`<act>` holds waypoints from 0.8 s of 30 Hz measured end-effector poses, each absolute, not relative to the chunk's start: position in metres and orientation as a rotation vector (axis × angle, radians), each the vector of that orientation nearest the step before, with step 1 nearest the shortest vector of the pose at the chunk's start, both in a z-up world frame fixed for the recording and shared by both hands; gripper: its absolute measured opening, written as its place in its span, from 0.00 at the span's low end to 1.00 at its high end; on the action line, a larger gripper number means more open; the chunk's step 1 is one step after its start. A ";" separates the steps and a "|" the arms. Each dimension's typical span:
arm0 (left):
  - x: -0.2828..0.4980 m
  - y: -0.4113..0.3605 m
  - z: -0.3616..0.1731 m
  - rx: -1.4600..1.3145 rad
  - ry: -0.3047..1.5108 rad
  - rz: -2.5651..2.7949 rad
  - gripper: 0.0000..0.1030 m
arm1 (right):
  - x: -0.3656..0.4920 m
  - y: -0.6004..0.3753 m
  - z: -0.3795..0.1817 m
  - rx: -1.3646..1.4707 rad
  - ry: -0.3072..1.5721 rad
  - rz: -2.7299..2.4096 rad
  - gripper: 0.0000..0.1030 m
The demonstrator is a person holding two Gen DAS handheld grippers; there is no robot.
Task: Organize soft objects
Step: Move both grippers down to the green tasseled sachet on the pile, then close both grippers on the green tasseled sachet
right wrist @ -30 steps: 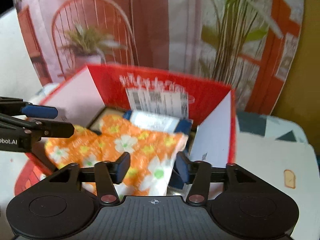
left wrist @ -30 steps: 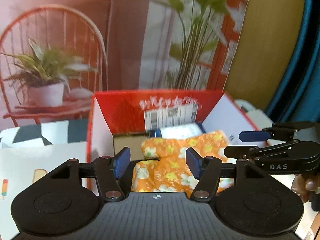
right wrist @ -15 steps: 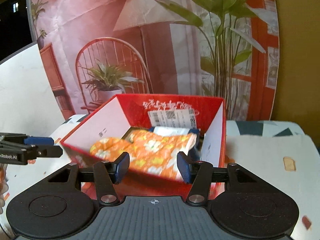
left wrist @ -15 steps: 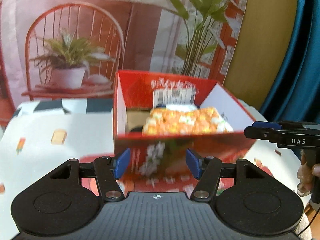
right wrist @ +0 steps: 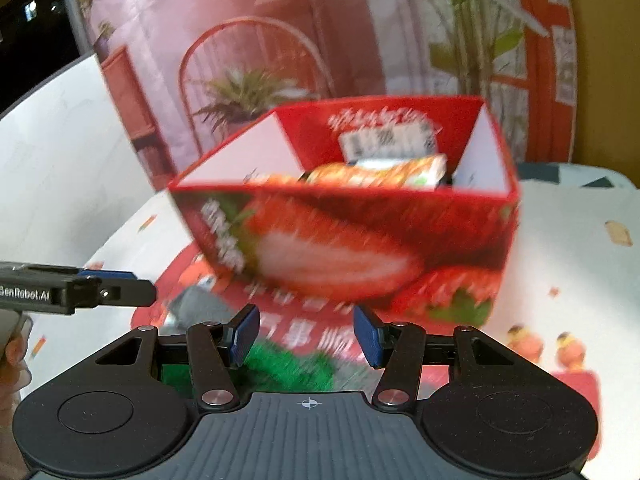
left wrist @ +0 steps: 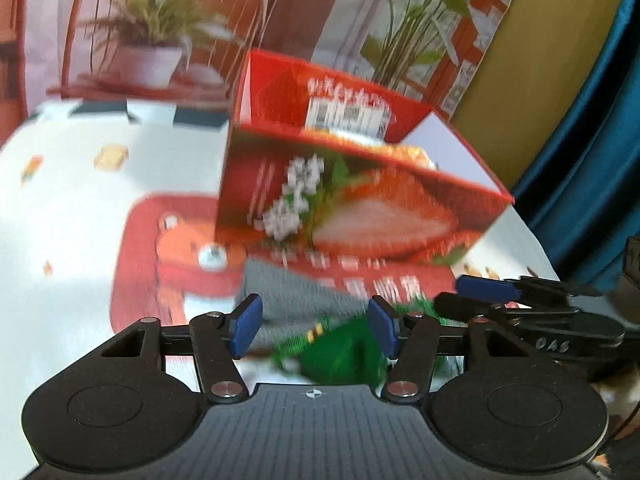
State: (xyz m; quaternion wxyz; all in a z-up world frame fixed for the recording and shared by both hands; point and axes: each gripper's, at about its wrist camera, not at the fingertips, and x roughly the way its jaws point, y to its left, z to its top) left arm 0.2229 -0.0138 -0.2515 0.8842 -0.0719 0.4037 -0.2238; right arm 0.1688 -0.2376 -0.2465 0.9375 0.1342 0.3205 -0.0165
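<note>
Ahead of both parted grippers, left (left wrist: pixel 314 330) and right (right wrist: pixel 306 336): one red box (right wrist: pixel 352 236), one grey cloth (left wrist: pixel 296 300), one green cloth (right wrist: pixel 292 368), on white patterned tablecloth (left wrist: pixel 72 216).

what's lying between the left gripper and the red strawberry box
In the left wrist view, a grey cloth and a green cloth lie between the left gripper and the box.
</note>
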 end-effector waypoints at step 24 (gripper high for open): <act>0.232 -0.022 -0.284 -0.296 0.946 -0.531 0.40 | 0.167 -0.185 -0.270 0.138 0.713 0.142 0.49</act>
